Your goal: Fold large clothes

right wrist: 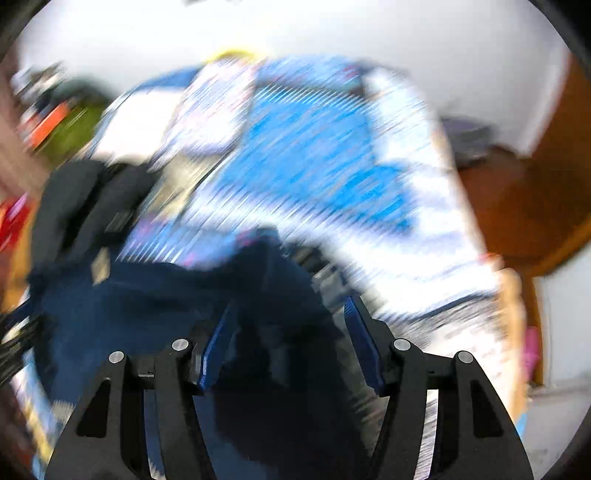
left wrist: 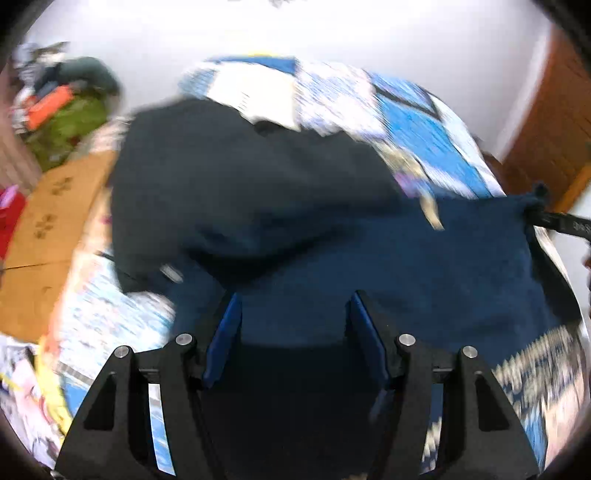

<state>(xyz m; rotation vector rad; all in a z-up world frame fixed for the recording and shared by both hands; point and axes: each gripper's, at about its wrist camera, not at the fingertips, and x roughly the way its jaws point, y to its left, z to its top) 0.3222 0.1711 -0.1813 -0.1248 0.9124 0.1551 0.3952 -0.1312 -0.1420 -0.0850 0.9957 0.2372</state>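
A large dark navy garment (left wrist: 280, 206) lies spread on a bed with a blue and white patterned sheet (left wrist: 417, 122). My left gripper (left wrist: 295, 317) is open, its blue pads standing wide apart just above the garment's near part. In the right wrist view, which is blurred by motion, my right gripper (right wrist: 288, 317) is also open, with a bunched edge of the navy garment (right wrist: 155, 302) under and between the jaws. The other gripper's black body (left wrist: 561, 221) shows at the garment's far right corner in the left wrist view.
A cardboard box (left wrist: 48, 236) stands left of the bed, with a pile of green, orange and dark clothes (left wrist: 70, 110) behind it. A brown wooden door (left wrist: 550, 133) is at the right. A white wall (left wrist: 295, 29) is behind the bed.
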